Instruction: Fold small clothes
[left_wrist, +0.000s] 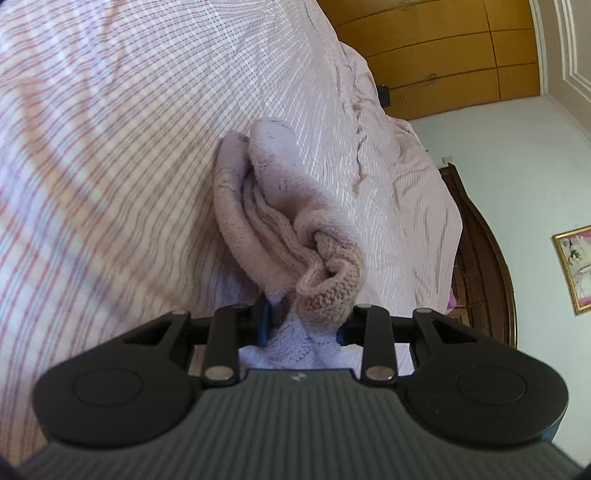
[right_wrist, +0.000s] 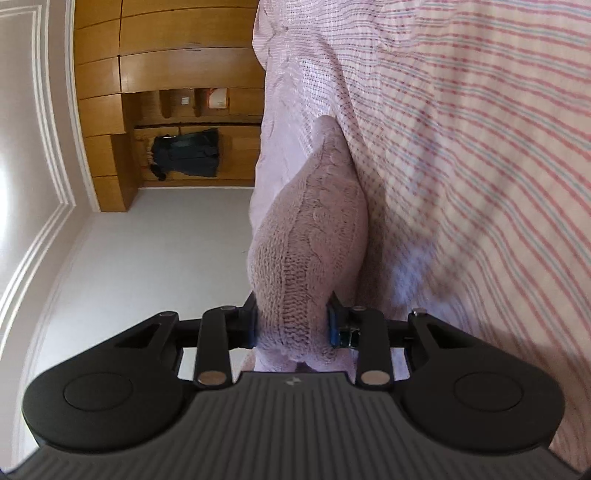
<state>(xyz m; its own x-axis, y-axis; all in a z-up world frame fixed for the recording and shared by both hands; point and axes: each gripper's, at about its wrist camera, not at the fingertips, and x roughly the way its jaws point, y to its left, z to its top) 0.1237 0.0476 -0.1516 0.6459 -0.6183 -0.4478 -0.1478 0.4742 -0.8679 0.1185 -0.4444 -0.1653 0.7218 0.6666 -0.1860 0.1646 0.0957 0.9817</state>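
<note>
A pink cable-knit garment (left_wrist: 273, 206) is bunched into thick folds and stretches away from my left gripper (left_wrist: 303, 325), which is shut on its near end, the blue pads pressing the knit from both sides. In the right wrist view the same pink knit (right_wrist: 310, 229) rises from my right gripper (right_wrist: 293, 325), which is also shut on it with the fabric squeezed between the pads. The garment hangs close against the striped bedsheet (left_wrist: 110, 147). Both views are rolled sideways. Neither gripper shows in the other's view.
The bed with its pink and blue striped sheet (right_wrist: 480, 147) fills much of both views. A dark wooden headboard (left_wrist: 484, 258) and a framed picture (left_wrist: 574, 269) lie beyond it. A wooden wardrobe (right_wrist: 166, 66) with a dark garment (right_wrist: 184, 153) hanging stands across the room.
</note>
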